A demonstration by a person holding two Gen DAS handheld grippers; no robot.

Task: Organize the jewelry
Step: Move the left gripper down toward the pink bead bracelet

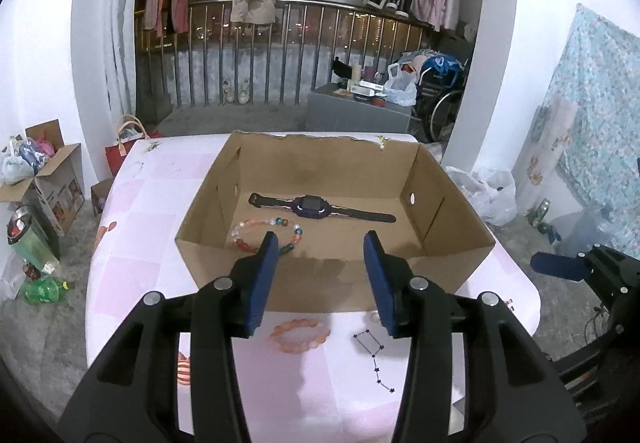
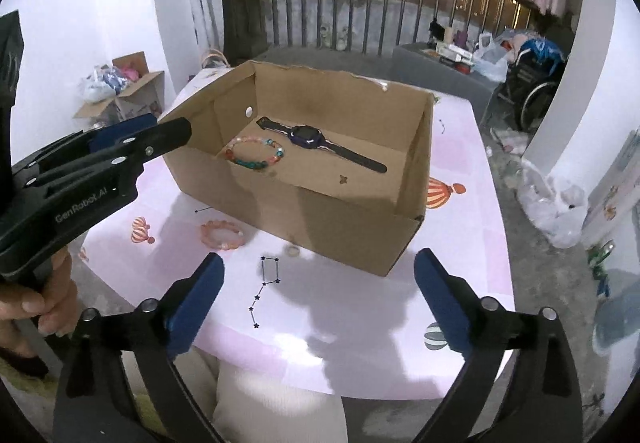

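An open cardboard box (image 1: 336, 285) (image 2: 344, 219) stands on the pink-clothed table (image 1: 152, 211). Inside it lie a dark watch (image 1: 312, 207) (image 2: 308, 135) and a multicoloured bead bracelet (image 1: 256, 223) (image 2: 250, 164). A pink bead bracelet (image 1: 276, 335) (image 2: 218, 223) and a small pale ring (image 2: 293, 251) lie on the cloth just in front of the box. My left gripper (image 1: 322, 243) hangs open and empty over the box's near wall. Nearer the table's front edge, my right gripper (image 2: 320, 261) stands wide open with nothing between its fingers.
A hand (image 2: 44, 299) holds the left gripper's handle. On the floor to the left are open cartons (image 1: 52, 171) and a green bottle (image 1: 40, 289). Plastic bags (image 1: 492, 195) lie to the right, and a wheelchair (image 1: 444, 103) stands behind the table.
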